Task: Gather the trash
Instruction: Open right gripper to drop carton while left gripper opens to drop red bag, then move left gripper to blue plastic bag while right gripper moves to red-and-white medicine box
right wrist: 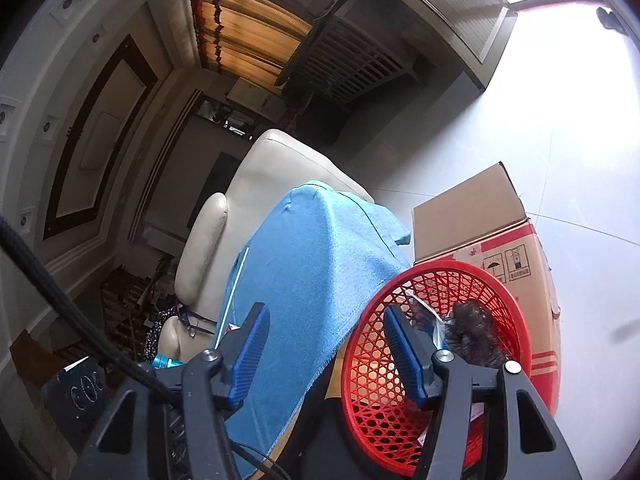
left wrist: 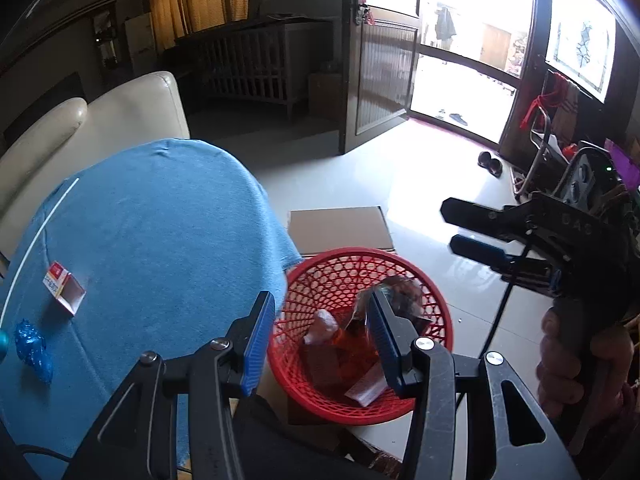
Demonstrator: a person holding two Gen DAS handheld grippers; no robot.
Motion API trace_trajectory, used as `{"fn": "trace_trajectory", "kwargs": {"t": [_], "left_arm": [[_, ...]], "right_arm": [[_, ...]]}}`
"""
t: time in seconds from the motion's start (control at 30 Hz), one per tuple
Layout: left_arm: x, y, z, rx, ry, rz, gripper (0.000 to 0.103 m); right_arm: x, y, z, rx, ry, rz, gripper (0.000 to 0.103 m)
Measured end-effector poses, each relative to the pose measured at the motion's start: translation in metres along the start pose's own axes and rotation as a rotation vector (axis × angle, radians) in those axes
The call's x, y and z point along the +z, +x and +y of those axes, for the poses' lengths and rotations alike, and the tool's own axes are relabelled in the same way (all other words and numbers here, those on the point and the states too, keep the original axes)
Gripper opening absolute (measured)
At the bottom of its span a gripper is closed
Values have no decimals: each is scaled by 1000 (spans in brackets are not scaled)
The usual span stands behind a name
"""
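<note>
Left gripper (left wrist: 320, 336) spread, empty, above red basket (left wrist: 436, 300); right gripper (left wrist: 450, 226) spread, at 3 o'clock. Remaining trash at 9 o'clock on blue cloth (left wrist: 160, 220): small carton (left wrist: 64, 288), light, crushable, pinch across side walls; blue wrapper (left wrist: 34, 350), soft, slippery, pinch crumpled middle.

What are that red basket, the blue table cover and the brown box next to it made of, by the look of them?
Basket: looks like moulded plastic, glossy red, with an open lattice wall and a smooth rim. Table cover: cloth, probably a matte, slightly fuzzy towelling; it drapes over the edge and looks frayed in the right wrist view. Box: plain brown cardboard, matte, with printed red stripes and handling symbols on its side.
</note>
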State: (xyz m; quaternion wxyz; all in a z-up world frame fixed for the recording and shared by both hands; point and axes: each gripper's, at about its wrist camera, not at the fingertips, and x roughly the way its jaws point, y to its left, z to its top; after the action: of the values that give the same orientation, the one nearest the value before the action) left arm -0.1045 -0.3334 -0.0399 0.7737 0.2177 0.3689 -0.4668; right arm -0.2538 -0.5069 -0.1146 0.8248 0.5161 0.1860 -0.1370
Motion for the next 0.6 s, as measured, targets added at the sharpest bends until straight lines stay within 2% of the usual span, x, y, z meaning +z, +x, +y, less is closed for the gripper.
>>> {"fn": "trace_trajectory", "kwargs": {"t": [0.27,0.43,0.6], "left_arm": [[-18,-8,33,101,-36,9,50],[-36,-17,77,178,-127,17,53],[-63,-32,131,272,-225,19,54]], "right_arm": [[0,-4,7,4,-36,-17,63],[-6,4,17,-5,-70,4,63],[-24,28,32,-22,-112,77,63]]}}
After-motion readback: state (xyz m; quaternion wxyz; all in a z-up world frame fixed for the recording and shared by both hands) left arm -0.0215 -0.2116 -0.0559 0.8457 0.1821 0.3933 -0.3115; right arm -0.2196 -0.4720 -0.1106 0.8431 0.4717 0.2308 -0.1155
